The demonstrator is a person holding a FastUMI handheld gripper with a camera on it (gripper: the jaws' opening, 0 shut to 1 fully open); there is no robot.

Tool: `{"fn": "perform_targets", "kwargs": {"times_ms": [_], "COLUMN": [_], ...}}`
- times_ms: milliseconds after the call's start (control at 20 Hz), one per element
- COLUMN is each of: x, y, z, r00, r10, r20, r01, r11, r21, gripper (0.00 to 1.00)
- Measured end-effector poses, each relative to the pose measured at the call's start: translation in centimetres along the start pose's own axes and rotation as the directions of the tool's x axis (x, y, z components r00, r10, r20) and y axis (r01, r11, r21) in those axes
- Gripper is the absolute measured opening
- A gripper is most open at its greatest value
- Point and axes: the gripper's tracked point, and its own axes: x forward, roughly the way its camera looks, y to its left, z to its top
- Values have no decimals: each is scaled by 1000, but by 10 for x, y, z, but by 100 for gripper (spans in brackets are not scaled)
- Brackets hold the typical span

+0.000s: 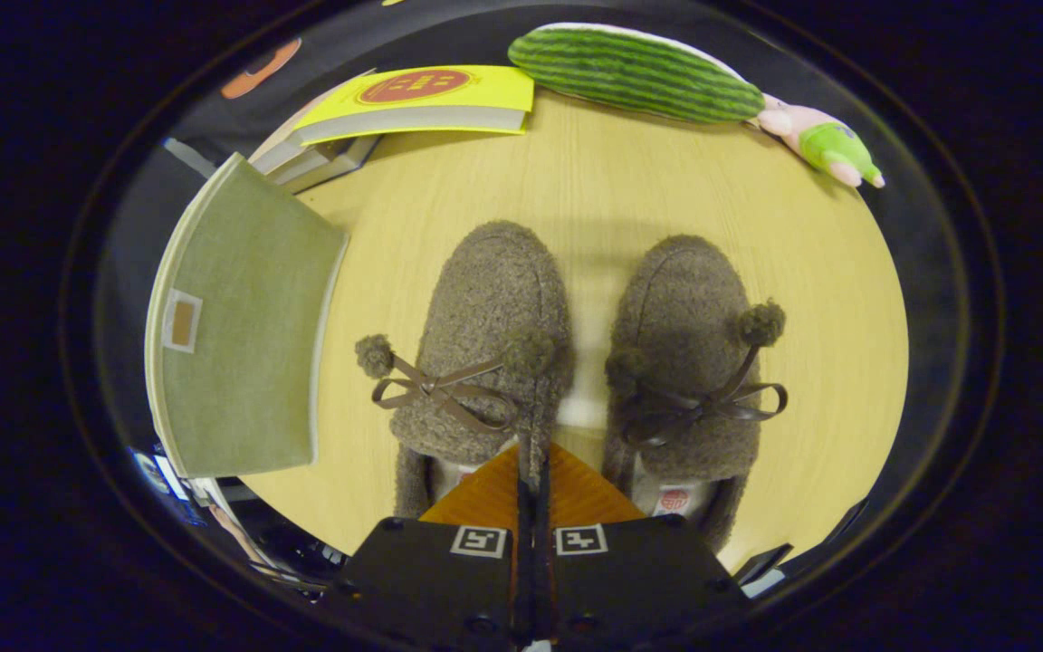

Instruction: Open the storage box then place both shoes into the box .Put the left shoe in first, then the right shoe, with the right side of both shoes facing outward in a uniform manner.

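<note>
Two brown fuzzy shoes with pom-pom bows lie side by side on the wooden table (811, 272), toes pointing away from me. The left shoe (485, 308) is just ahead of my fingers, and the right shoe (684, 317) is beside it. My gripper (532, 457) has its fingers pressed together on a strip of the left shoe's inner collar edge at the heel opening. The green fabric storage box (241, 344), with a small label patch, stands to the left of the shoes. I see one flat green face of it and cannot tell whether it is open.
A yellow book (422, 100) lies on a stack of books beyond the box. A green striped plush (635, 72) and a pink and green plush toy (825, 145) lie at the table's far edge. Bare table separates them from the shoes.
</note>
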Motion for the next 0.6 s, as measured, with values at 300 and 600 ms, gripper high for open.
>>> {"fn": "perform_targets", "kwargs": {"times_ms": [300,600], "x": [-70,-132], "y": [51,120], "z": [23,43], "r00": [992,970], "r10": [90,170], "r20": [84,175], "r01": [-92,-170], "r11": [996,985], "r21": [17,-17], "gripper": [6,6]}}
